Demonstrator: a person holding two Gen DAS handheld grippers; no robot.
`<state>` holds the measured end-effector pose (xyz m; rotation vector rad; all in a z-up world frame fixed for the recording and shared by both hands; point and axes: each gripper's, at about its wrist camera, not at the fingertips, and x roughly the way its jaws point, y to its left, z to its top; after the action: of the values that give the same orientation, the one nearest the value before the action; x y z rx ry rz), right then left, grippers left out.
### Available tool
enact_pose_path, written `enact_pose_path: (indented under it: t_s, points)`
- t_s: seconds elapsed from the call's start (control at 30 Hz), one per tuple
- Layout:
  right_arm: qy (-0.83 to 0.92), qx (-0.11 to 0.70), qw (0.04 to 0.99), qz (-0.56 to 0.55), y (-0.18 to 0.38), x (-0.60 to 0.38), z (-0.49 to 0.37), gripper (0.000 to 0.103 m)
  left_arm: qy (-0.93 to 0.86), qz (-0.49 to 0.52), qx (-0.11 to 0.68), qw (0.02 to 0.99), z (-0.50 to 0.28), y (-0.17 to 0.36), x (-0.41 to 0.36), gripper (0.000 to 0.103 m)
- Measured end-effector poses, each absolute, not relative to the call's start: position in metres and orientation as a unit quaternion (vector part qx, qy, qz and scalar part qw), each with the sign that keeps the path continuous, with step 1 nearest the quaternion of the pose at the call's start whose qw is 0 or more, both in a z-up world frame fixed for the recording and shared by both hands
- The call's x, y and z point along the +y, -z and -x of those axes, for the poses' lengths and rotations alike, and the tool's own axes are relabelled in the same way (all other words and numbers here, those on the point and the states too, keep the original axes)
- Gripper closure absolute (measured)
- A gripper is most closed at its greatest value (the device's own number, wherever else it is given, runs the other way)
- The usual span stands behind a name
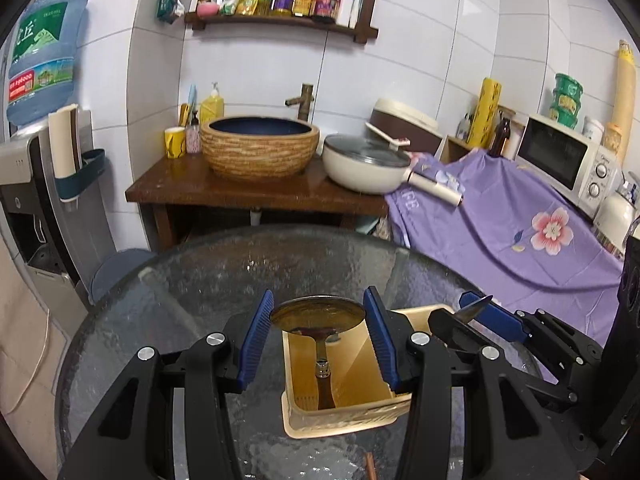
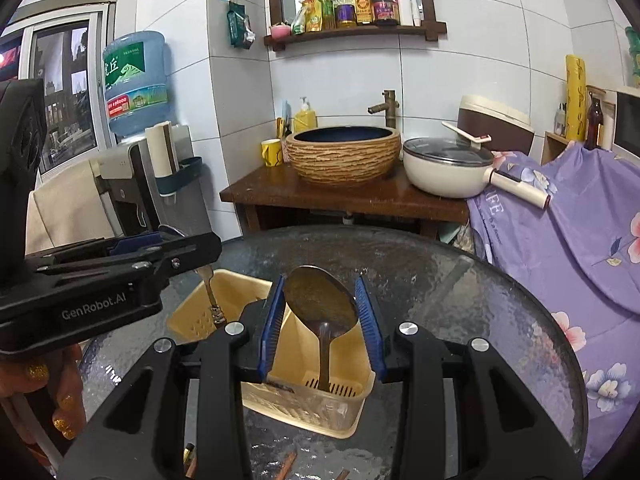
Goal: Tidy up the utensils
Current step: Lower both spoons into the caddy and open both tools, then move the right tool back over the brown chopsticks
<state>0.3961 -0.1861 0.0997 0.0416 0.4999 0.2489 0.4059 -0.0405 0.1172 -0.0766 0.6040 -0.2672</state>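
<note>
A beige two-compartment utensil holder (image 1: 344,412) (image 2: 304,408) stands on the round glass table (image 1: 224,272). My left gripper (image 1: 319,300) is shut on the bowl of a wooden-handled spoon (image 1: 318,318). That spoon's handle points down into one compartment. My right gripper (image 2: 320,284) is shut on the bowl of a metal spoon (image 2: 322,306), whose handle reaches down to the slotted floor of the other compartment. The right wrist view shows the left gripper (image 2: 180,236) at the left, its spoon handle (image 2: 210,292) dipping into the farther compartment. The right gripper (image 1: 472,308) appears at the right of the left wrist view.
Reddish-brown chopsticks (image 2: 286,466) lie on the glass near the front edge. A hand with glittery nails (image 2: 60,412) holds the left gripper. Behind the table are a wooden counter with a basin (image 1: 260,148), a lidded white pot (image 1: 364,168), a purple cloth (image 1: 500,232) and a water dispenser (image 1: 44,184).
</note>
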Motion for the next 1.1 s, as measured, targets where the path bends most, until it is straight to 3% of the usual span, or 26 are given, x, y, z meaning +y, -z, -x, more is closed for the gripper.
enact_pose_path:
  t_s: [0.63,0.73,0.77,1.0,1.1]
  points:
    - [-0.114,0.251,0.961,-0.022,-0.079,-0.196,-0.399,0.065,0.13,0.028,0.312,0.941,-0.412,-0.099,-0.049,0.057]
    - [-0.11,0.248,0.962,-0.021,-0.078,-0.197,-0.398,0.045,0.134,0.03,0.307,0.942,-0.41,-0.1,-0.048,0.056]
    - [-0.11,0.245,0.963,-0.026,-0.078,-0.198,-0.397,0.038,0.134,0.03,0.302,0.944,-0.408,-0.102,-0.047,0.054]
    - [-0.109,0.232,0.966,-0.031,-0.083,-0.205,-0.378,0.037,0.116,0.048,0.259,0.958,-0.376,-0.117,-0.028,0.02]
    - [-0.098,0.232,0.967,-0.027,-0.084,-0.208,-0.36,0.03,0.099,0.03,0.239,0.966,-0.348,-0.116,-0.022,0.008]
